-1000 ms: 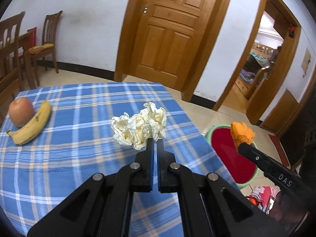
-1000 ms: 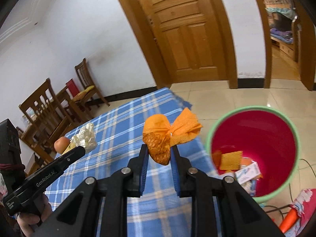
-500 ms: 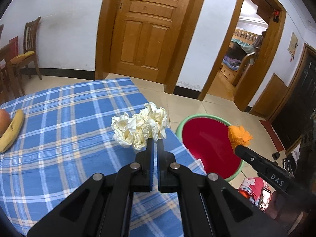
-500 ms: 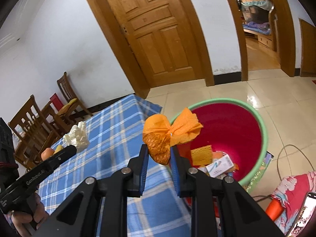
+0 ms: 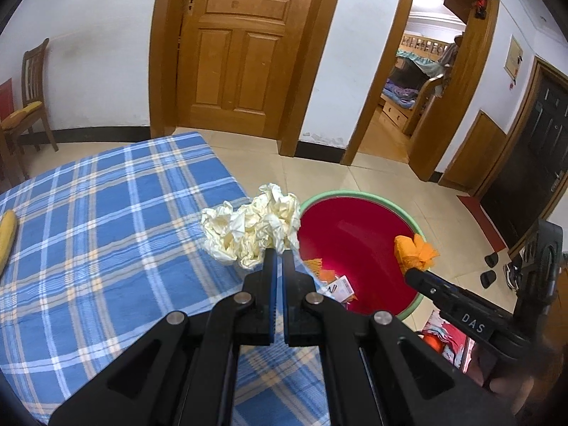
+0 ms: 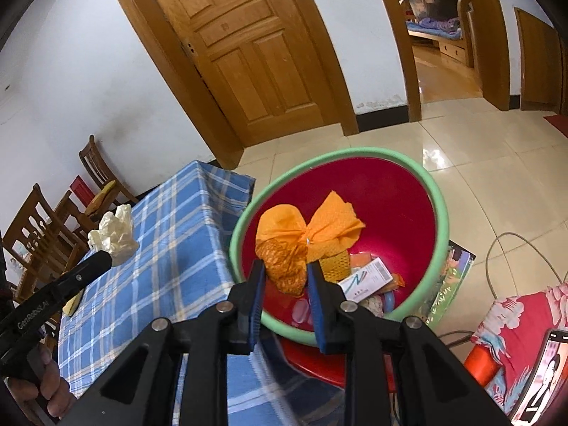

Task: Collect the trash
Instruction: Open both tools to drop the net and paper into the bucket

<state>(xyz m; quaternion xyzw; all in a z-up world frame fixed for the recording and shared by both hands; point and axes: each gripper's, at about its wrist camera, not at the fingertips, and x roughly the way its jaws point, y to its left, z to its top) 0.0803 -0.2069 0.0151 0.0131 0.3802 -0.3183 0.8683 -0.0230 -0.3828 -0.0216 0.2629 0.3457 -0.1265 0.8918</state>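
Orange netting [image 6: 284, 266]: we are loosening the right gripper [image 6: 285, 277] around this mesh bundle over the red bin [image 6: 438, 198], jaws just widening.
Cream tissue [image 5: 252, 229]: we are pinching this crumpled wad in the left gripper [image 5: 278, 254], jaws closed, beyond the checked table's [image 5: 106, 213] edge.

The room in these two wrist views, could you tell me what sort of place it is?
Most likely the dining area of a home: a table under a blue plaid cloth, wooden dining chairs, and a doorway onto a room with a bunk bed.

Home: dining chairs [image 6: 42, 227], bunk bed [image 5: 422, 60]
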